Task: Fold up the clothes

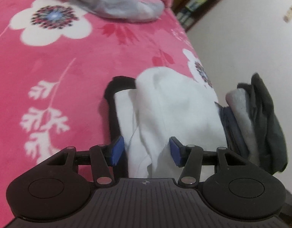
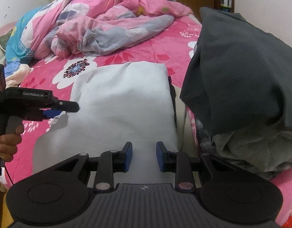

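A soft white cotton garment point(image 2: 123, 102), partly folded on the pink floral bedspread point(image 2: 165, 51), is seen bunched between the parted left claw point(image 1: 146, 150) and ahead of the parted, empty right claw point(image 2: 144, 156), while a heaped dark grey garment point(image 2: 239, 72) beside it is left unfolded.

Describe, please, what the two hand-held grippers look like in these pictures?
Each hand-held gripper is black plastic: a ribbed grey-black deck, two round housings, silver pivot pins, linkage arms and two fingers with blue pads. The left one and right one look alike. Seen from the side, the left has a pistol grip and small white lettering, too blurred to read.
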